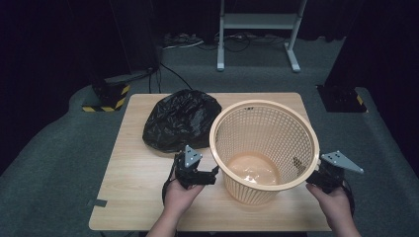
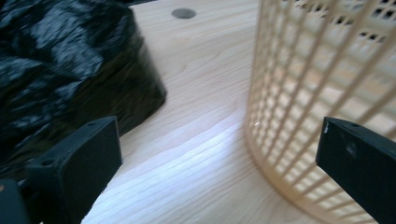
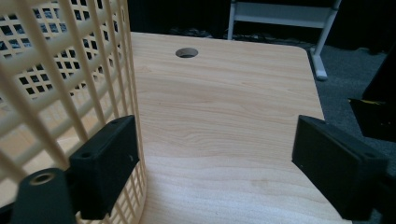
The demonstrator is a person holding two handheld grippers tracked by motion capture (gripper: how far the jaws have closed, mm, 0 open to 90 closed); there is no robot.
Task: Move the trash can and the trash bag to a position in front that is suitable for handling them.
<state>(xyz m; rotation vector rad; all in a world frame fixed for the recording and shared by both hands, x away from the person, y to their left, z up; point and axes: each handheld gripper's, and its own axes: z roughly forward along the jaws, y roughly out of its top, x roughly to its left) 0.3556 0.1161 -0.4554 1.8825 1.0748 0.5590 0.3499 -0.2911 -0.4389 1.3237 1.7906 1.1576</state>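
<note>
1. Grippers first: the left gripper (image 1: pixel 207 176) sits low on the table (image 1: pixel 133 182), jaws spread wide and holding nothing, its tips pointing at the near-left wall of the basket (image 1: pixel 264 148).
2. Over on the other side, the right gripper (image 1: pixel 312 178) is just as wide open and empty, right beside the basket's near-right wall.
3. Basket stands upright on the table, a cream plastic mesh tub with nothing inside it; its solid bottom shines through from above.
4. Behind the left gripper lies a crumpled black bag (image 1: pixel 182 120), close beside the basket's left side.
5. Left gripper view brings the bag (image 2: pixel 60 65) up close on one side and the basket mesh (image 2: pixel 322 79) on the other, bare wood between the jaws.
6. Right gripper view has one jaw right against the mesh (image 3: pixel 60 79), touching or nearly so, and picks out a round hole (image 3: pixel 187 52) in the tabletop.
</note>
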